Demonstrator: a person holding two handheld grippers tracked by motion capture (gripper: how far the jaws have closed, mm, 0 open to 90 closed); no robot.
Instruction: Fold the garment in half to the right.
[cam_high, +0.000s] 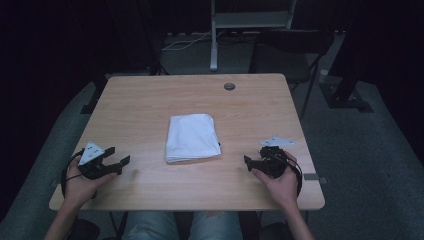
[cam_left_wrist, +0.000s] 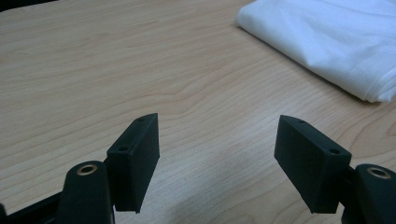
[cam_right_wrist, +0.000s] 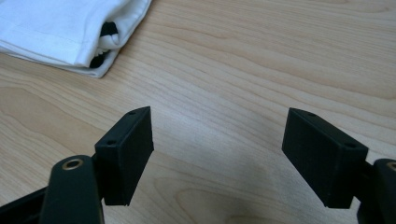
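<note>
A folded white cloth lies in the middle of the wooden table. In the left gripper view the folded white cloth sits at the upper right, beyond the jaws. From the right gripper view the folded white cloth shows at the upper left, with a dark print inside its fold. My left gripper rests near the table's front left, open and empty, jaws pointing right toward the cloth. My right gripper rests at the front right, open and empty, jaws pointing left. Bare wood lies between each pair of jaws.
A small round dark grommet is set in the table near its far edge. Behind the table stand a white metal frame and a dark chair on a grey floor. A grey tab sticks out at the table's right edge.
</note>
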